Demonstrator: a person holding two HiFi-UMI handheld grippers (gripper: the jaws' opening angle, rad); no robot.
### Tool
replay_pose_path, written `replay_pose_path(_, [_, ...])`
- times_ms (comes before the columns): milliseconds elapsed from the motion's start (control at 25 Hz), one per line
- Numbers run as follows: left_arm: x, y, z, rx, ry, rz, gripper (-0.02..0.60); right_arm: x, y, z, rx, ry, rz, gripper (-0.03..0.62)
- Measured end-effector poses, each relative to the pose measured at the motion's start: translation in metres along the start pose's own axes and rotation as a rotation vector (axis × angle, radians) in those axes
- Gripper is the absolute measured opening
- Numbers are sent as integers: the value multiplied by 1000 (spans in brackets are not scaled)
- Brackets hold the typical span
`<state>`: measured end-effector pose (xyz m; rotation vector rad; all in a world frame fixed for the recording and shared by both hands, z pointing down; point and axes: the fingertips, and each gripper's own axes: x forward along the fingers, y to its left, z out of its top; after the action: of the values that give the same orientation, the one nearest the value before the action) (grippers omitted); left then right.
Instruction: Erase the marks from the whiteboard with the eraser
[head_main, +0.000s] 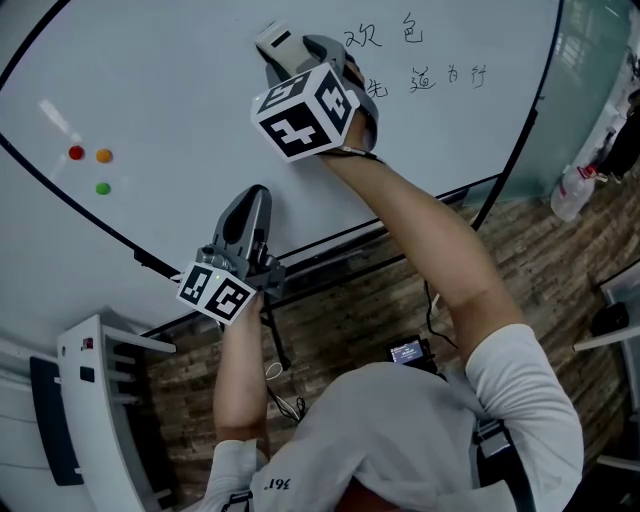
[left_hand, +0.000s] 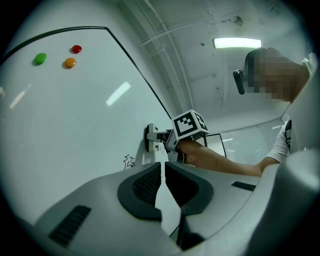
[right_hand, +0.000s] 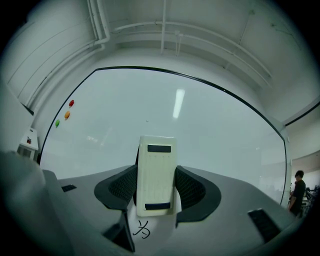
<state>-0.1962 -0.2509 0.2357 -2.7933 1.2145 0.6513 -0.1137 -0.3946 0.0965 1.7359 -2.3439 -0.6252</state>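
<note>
Cream eraser (right_hand: 156, 175) | clamped in right gripper (right_hand: 156, 190), against whiteboard (head_main: 180, 90) | marks (head_main: 384, 36) just rightward | left gripper (left_hand: 163, 185) nearly closed, empty

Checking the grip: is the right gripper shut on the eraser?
Shut: the right gripper clamps the eraser between both jaws.

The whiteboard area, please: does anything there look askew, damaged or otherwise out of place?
Nothing stands out. The eraser sits straight in the right tool, flat on the whiteboard beside the written marks; the left tool is shut and empty.
</note>
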Motion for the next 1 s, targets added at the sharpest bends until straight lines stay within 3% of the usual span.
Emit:
replay_pose_path(720, [54,-32,-30,-3,43,-47,32,-10,-103,-56,-11,48,-89,255])
replay_pose_path(1000, [74,-44,-41,0,58,-52,32,-13,-123,-65,-33,43,-65,255])
